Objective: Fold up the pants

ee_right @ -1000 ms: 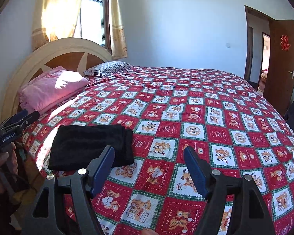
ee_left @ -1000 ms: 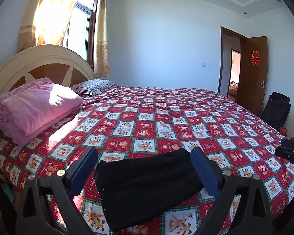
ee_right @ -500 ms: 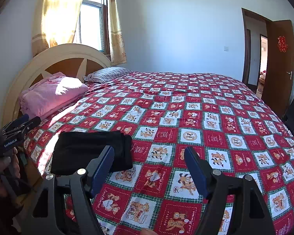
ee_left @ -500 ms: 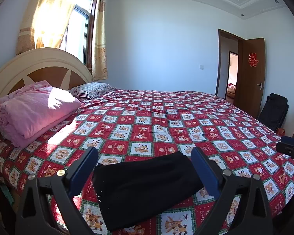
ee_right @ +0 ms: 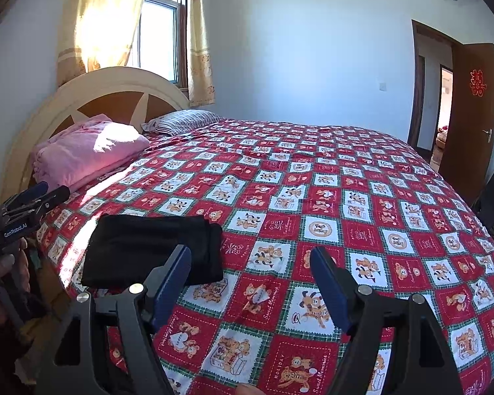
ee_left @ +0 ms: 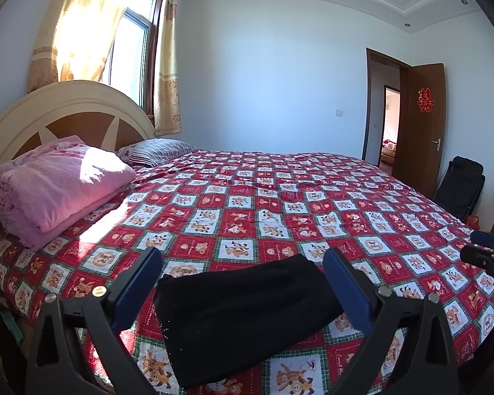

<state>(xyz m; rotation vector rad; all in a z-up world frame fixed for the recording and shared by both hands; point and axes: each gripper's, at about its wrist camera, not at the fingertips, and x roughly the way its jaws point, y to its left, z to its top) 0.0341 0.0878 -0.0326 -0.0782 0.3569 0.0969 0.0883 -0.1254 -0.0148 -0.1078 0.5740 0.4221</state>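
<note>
Black pants (ee_left: 243,316) lie folded into a flat rectangle near the front edge of the bed; the right wrist view shows the pants (ee_right: 151,247) left of center. My left gripper (ee_left: 243,279) hovers open above them, its blue pads apart on either side, touching nothing. My right gripper (ee_right: 250,276) is open over bare quilt, to the right of the pants. Each gripper also shows at the edge of the other's view: the right gripper (ee_left: 487,256) and the left gripper (ee_right: 36,197), held by a hand (ee_right: 0,283).
The bed carries a red checked quilt (ee_left: 280,204) with cartoon squares. A folded pink blanket (ee_left: 59,187) and a striped pillow (ee_left: 158,151) lie by the headboard (ee_left: 66,112). A dark folded chair (ee_left: 461,187) stands beside the open brown door (ee_left: 421,121).
Both views have drifted slightly, the room sitting a little lower in frame. The pants lie as before and both grippers stay open.
</note>
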